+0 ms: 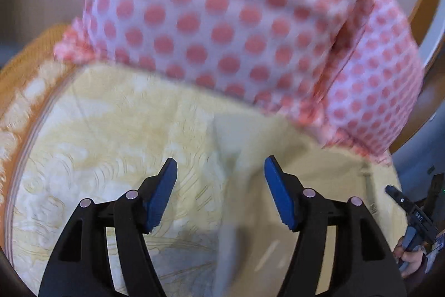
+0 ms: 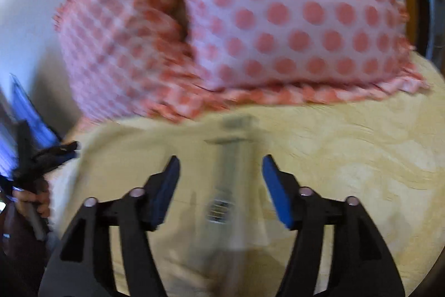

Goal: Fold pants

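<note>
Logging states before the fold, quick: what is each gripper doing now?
Left gripper: open, holding nothing, above the beige pants.
Right gripper: open, holding nothing.

Left tool (image 1: 220, 171) with blue pads spread wide and empty, right tool (image 2: 221, 170) likewise spread and empty, both angled downward, side by side.

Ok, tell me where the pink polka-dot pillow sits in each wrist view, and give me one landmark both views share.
Left wrist view: the pink polka-dot pillow fills the upper middle and right, beyond the open left gripper.
Right wrist view: the same pillow fills the top centre, beyond the open right gripper.
Shared landmark: the pale beige pants lying on the cream patterned bedspread just below the pillow.
</note>
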Tool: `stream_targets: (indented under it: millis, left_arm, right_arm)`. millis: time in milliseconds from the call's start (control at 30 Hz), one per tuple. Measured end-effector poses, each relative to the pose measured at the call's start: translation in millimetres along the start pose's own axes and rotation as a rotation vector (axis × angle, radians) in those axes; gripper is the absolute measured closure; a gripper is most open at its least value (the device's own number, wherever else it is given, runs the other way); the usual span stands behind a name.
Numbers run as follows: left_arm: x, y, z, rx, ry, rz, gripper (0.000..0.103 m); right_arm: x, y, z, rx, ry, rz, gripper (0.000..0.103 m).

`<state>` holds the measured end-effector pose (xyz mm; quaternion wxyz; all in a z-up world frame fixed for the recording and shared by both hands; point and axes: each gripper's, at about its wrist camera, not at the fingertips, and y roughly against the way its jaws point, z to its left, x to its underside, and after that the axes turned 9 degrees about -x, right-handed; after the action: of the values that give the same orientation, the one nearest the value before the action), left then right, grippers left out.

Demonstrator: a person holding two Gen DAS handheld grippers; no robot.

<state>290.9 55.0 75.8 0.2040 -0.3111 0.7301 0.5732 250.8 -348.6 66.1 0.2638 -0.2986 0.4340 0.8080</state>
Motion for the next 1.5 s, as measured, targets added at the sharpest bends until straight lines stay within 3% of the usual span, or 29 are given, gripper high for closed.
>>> stream_targets:
  millis: [67,133,233,267,333,433,467,500,567,667,733,800,867,933,1033,1233,1367,1500]
  left_arm:
    - [-1.5,12.4,-20.4,0.115,-0.020,-0.023,0.036]
    - [1.2,8.3,-43.0,0.170,-0.067,-0.004,0.032]
    - [7.5,-30.0,-72.7,0.120,-0.151,0.086,0.032]
    - [10.5,-41.2,-73.0,0.104,-0.146,0.119,0.032]
    - [17.0,-69.7,-65.0,0.094,-0.103,0.195,0.035]
    - [16.0,-71.8,-53.4,0.127,-0.043,0.195,0.038]
    - [15.7,-65.1,-50.0,0.125,-0.024,0.197,0.038]
    - [17.8,-56.2,-49.5,0.121,-0.033,0.185,0.038]
    - [30.1,-23.0,-49.7,0.114,-0.107,0.143,0.037]
    - [68.4,27.3,-45.7,0.170,-0.173,0.091,0.020]
    - [96.6,42.6,-43.3,0.188,-0.207,0.102,0.016]
    - [121.5,32.5,-49.5,0.123,-0.269,0.146,0.017]
    - [138.2,36.2,-51.7,0.052,-0.303,0.089,0.017]
    - [147.5,53.9,-50.3,0.009,-0.299,0.044,0.016]
    - [172.2,88.7,-39.1,-0.026,-0.273,-0.024,0.001]
    - [227.6,111.5,-24.7,-0.163,-0.248,-0.035,0.001]
    - [241.9,112.3,-28.3,-0.252,-0.307,-0.085,0.001]
    - [247.1,114.8,-26.4,-0.253,-0.299,-0.123,0.001]
  right_arm:
    - [-5.5,-13.2,6.6,-0.080,-0.029,0.025,0.037]
    - [-8.4,-33.1,12.7,-0.116,-0.053,0.066,0.036]
    - [-4.5,-60.5,7.4,-0.059,-0.088,0.137,0.032]
    - [0.3,-64.9,-0.3,-0.036,-0.117,0.154,0.032]
    - [4.0,-62.3,-10.7,-0.086,-0.161,0.129,0.034]
    - [4.7,-59.0,-10.8,-0.079,-0.187,0.135,0.035]
    - [6.8,-52.8,-6.2,-0.065,-0.178,0.135,0.034]
    - [10.3,-44.9,-0.5,-0.069,-0.166,0.131,0.027]
    - [26.6,-19.4,13.1,-0.119,-0.139,0.114,0.021]
    - [56.0,9.2,27.3,-0.153,-0.125,0.117,0.015]
    - [75.1,13.8,26.3,-0.136,-0.120,0.117,0.012]
    - [80.7,14.3,30.1,-0.110,-0.073,0.096,0.012]
    - [84.9,24.0,44.5,-0.035,-0.044,0.074,0.012]
    - [102.3,44.4,72.3,0.004,0.045,0.020,0.002]
    - [139.8,63.3,99.5,0.111,0.147,-0.027,0.002]
    - [200.3,61.1,119.2,0.280,0.233,-0.041,0.002]
    - [210.5,48.6,119.0,0.309,0.233,-0.025,0.002]
    - [223.1,47.4,121.6,0.336,0.245,-0.081,0.002]
